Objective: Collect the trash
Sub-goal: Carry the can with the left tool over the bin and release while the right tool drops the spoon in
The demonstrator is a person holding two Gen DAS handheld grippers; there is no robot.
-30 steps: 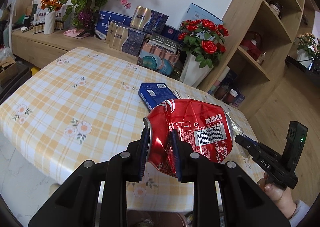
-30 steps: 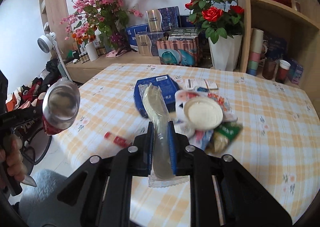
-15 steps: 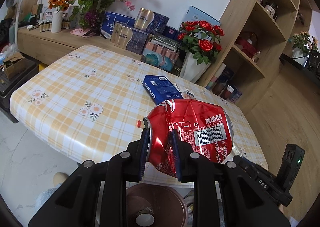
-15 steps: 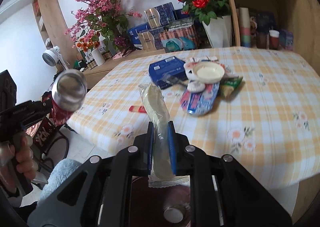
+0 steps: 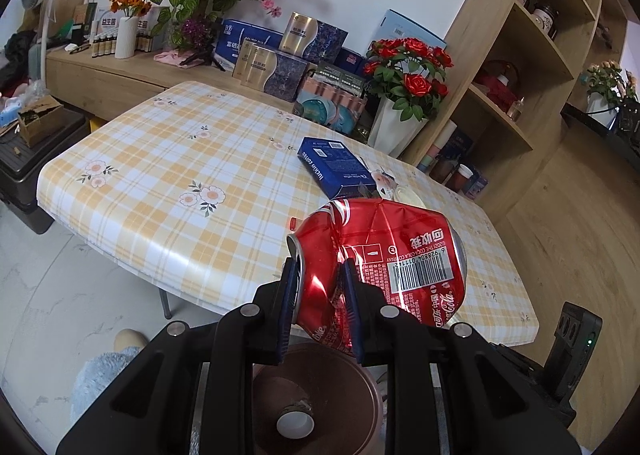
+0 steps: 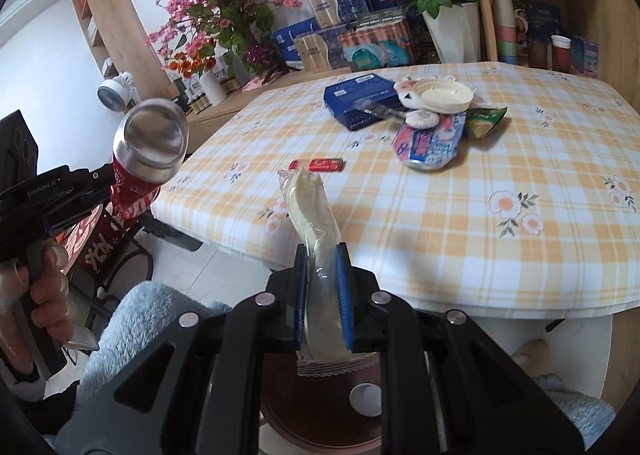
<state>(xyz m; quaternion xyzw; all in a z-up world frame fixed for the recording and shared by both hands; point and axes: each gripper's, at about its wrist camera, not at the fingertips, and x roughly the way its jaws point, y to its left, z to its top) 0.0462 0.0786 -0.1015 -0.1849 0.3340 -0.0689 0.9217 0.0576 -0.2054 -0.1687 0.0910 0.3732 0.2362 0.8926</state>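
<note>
Already over the brown bin (image 5: 320,407): left gripper (image 5: 320,287) clenched on the crushed red can (image 5: 380,263), long axis level from 9 to 3 o'clock. Right gripper (image 6: 323,287), jaws just easing apart, has the wrapped spoon (image 6: 312,215) between them, pointing to 12. Left on the table (image 6: 460,239): blue box (image 6: 360,99), lid (image 6: 442,93), wrappers (image 6: 432,143), red stick (image 6: 318,164).

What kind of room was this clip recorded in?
Most likely a home living or dining room: a table with a checked floral cloth, built-in wooden shelves holding jars, and vases of artificial flowers.
</note>
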